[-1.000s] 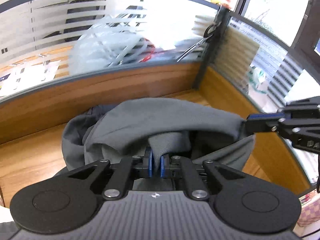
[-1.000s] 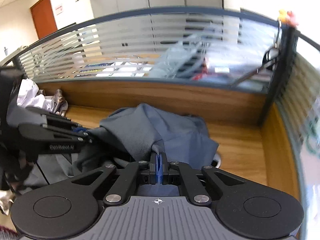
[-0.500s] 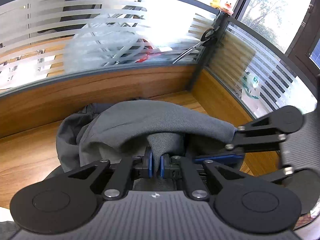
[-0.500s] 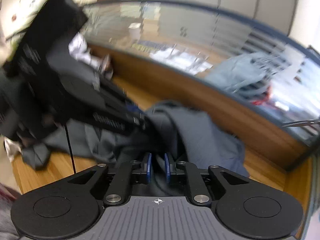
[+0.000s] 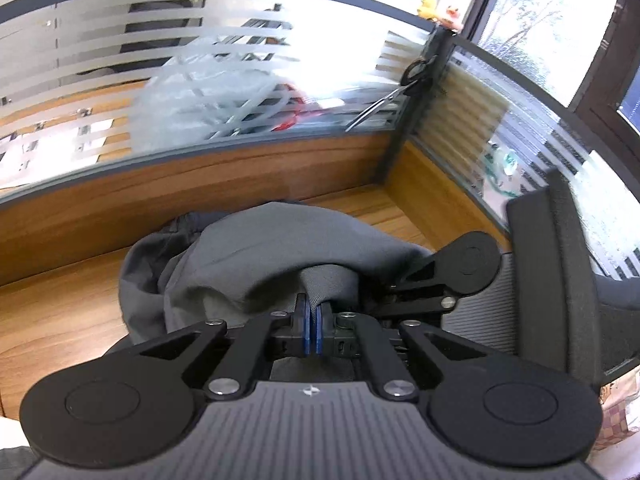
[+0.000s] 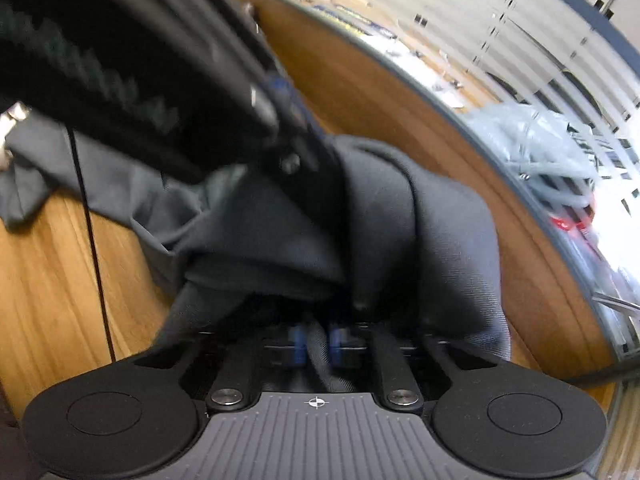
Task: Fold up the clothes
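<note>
A grey garment (image 5: 280, 248) lies bunched on the wooden desk (image 5: 60, 312), with one fold lifted. My left gripper (image 5: 311, 320) is shut on that fold, a strip of cloth pinched between its blue pads. In the left wrist view my right gripper (image 5: 394, 286) sits close at the right, rolled onto its side, tips against the cloth. In the blurred right wrist view the right gripper (image 6: 316, 340) is shut on a band of the grey garment (image 6: 440, 232). The left gripper (image 6: 300, 152) crosses the upper left there, tips in the cloth.
A wood-panelled partition topped with striped frosted glass (image 5: 120, 60) walls the desk at the back and right, meeting at a corner post. Scissors (image 5: 400, 92) hang on that post. A thin black cable (image 6: 92, 240) runs across the desk at the left.
The right gripper swung down and in beside the left one, rolling onto its side. Its jaws parted briefly and now pinch the cloth. The left gripper kept its hold and stayed put.
</note>
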A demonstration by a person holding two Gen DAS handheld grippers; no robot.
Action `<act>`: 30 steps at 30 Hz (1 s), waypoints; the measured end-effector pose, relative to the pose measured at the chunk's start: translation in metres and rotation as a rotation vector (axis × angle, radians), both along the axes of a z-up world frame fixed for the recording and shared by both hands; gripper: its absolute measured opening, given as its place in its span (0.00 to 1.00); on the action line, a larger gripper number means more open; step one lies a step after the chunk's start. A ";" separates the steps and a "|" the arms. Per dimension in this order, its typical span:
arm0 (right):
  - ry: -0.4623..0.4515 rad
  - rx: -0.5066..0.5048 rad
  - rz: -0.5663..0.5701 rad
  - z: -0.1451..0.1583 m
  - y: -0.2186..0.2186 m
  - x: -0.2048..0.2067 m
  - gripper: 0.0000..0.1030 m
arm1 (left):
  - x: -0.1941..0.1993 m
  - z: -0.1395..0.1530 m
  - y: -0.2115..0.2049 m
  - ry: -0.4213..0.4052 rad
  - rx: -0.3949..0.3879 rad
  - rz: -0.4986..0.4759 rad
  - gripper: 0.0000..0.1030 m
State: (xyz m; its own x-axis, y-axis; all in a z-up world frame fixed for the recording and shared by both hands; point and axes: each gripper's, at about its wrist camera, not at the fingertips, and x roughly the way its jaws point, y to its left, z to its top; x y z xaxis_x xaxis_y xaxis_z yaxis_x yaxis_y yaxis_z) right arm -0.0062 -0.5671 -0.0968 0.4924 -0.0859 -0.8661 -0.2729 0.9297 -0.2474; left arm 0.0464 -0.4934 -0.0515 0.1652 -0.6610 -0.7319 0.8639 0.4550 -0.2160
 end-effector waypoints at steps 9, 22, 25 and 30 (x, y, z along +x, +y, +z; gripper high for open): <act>-0.182 0.157 -0.148 0.064 -0.020 -0.037 0.03 | 0.015 0.018 0.015 0.008 -0.015 0.046 0.03; -0.570 0.507 -0.293 0.202 -0.060 -0.082 0.03 | 0.022 0.033 0.011 -0.048 -0.010 0.086 0.03; -0.552 0.474 -0.278 0.197 -0.059 -0.077 0.03 | 0.022 0.036 0.026 0.013 -0.043 0.096 0.05; -0.479 0.447 -0.283 0.178 -0.044 -0.084 0.03 | 0.012 0.052 0.049 0.010 -0.056 0.070 0.08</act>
State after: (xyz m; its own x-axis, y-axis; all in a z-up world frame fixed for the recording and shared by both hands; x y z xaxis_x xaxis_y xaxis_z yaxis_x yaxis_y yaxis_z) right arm -0.0902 -0.6109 0.0815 0.8391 0.0464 -0.5421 0.0372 0.9892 0.1421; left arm 0.0584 -0.4448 0.0005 0.2049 -0.6880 -0.6962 0.8283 0.5009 -0.2512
